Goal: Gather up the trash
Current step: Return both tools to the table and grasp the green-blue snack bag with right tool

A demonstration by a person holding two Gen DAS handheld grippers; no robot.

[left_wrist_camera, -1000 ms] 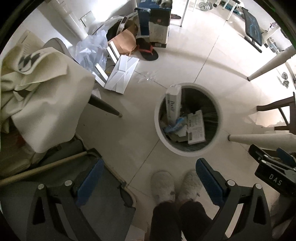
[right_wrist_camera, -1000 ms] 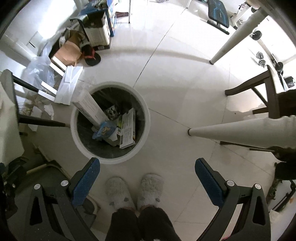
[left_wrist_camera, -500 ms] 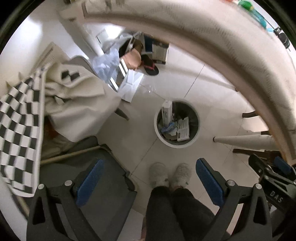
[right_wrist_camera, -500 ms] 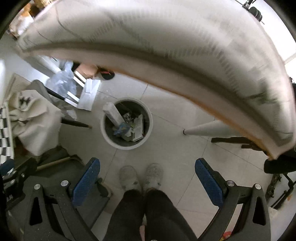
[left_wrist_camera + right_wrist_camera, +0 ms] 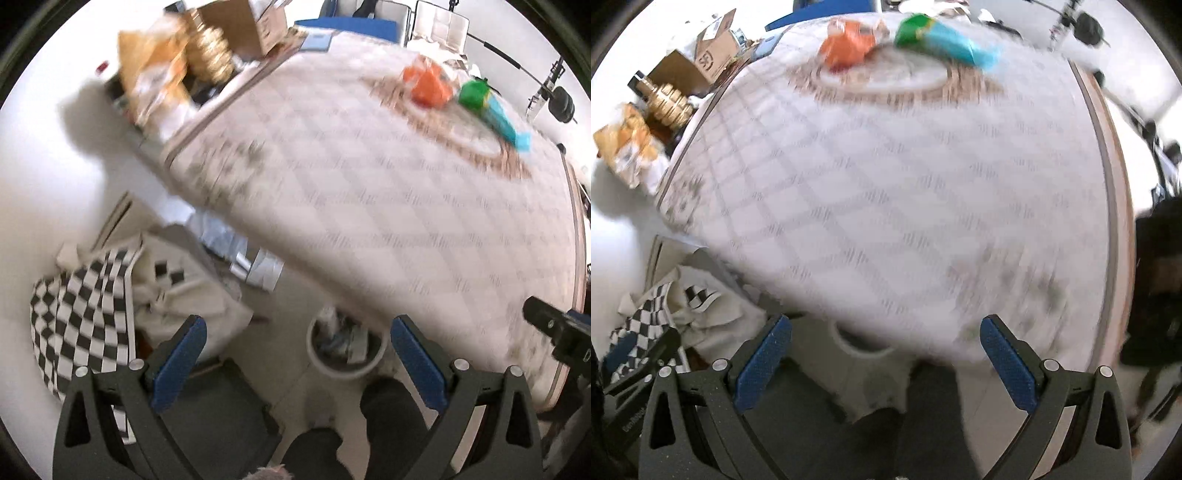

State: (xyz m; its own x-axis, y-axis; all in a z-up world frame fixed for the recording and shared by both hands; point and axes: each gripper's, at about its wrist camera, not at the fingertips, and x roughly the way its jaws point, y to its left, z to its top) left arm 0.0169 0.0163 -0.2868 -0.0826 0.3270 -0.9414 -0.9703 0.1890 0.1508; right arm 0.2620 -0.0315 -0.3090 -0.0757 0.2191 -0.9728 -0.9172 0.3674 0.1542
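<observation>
Both views are smeared by motion blur, so fine detail is lost. The left gripper [image 5: 297,354] has its 2 blue-padded fingers [image 5: 179,363] spread wide apart with nothing between them, and the right gripper [image 5: 886,352] is spread just as wide and also carries nothing. Each hangs above the near edge of a table [image 5: 886,184] covered with a pale checked cloth. At the far end of that table, well apart from both grippers, the trash lies on an oval brown-bordered mat [image 5: 886,79]: an orange wrapper [image 5: 847,46] to the left, a green packet [image 5: 914,29] just beside it, and a light blue packet [image 5: 964,46] touching the green one on its right. The left wrist view shows the same 3 items at upper right: orange wrapper [image 5: 428,83], green packet [image 5: 474,94], blue packet [image 5: 504,122]. Below the table edge a white round trash bin [image 5: 343,363] stands on the tiled floor with boxes and papers inside it; in the right wrist view only a sliver of its rim [image 5: 860,347] shows under the cloth. The person's dark trouser legs [image 5: 388,406] stand just beside the bin. To the left a black-and-white checkered cloth [image 5: 81,306] is draped over a chair, and cardboard boxes [image 5: 698,62] and a brass-coloured object [image 5: 666,101] sit beyond the table's far left corner.
</observation>
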